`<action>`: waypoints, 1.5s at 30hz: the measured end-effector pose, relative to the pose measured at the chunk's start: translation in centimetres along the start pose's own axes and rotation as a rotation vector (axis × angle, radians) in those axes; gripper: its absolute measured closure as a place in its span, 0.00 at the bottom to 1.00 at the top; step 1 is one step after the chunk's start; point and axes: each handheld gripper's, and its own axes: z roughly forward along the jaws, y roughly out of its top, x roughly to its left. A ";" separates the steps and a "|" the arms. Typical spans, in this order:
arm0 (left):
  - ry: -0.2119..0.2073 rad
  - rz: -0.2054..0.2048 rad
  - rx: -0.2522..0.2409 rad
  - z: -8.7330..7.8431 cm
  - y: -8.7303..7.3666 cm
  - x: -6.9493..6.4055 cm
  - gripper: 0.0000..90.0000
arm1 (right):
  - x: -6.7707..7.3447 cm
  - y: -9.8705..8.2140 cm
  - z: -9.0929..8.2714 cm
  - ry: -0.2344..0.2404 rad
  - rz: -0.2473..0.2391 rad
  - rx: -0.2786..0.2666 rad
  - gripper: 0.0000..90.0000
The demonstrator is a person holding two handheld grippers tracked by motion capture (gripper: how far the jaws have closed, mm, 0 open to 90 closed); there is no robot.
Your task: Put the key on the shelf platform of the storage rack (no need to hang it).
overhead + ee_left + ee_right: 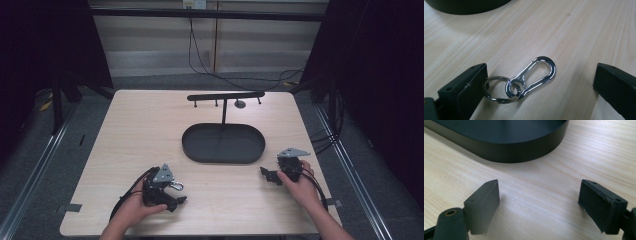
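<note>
The shiny silver metal snap hook with its two linked key rings (524,80) lies flat on the pale wooden bench (135,130), directly between the wide-open jaws of the left tool (539,87). In the high view the same hook (176,186) sits just beside that tool's (172,192) jaw end, near the bench's front edge, so the left hand (135,207) is far the nearer one; the right tool (270,176), jaws also spread and holding nothing, rests well apart on the far side.

In the left gripper view the hook's long axis runs on a diagonal, the rounded closed end pointing up and toward the right jaw, the ring end trailing down toward the left jaw, whose pad the larger ring touches or nearly touches (too close to tell which). The jaws would therefore close roughly along the hook's length rather than across it, which I judge calls for a small wrist turn.

The black oval metal tray with its upright hanging rail (223,144) stands mid-bench, beyond both tools.
</note>
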 end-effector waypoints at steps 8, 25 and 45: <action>0.000 -0.001 0.000 -0.2 -0.1 0.1 0.03 | 0.0 0.0 0.0 -0.004 0.004 0.002 0.17; 0.007 -0.011 0.222 -1.9 1.5 0.8 0.24 | 0.0 0.0 0.0 -0.003 0.004 0.002 0.17; -0.022 0.079 0.427 -1.3 5.9 1.2 0.36 | 0.0 0.0 0.0 -0.003 0.004 0.002 0.17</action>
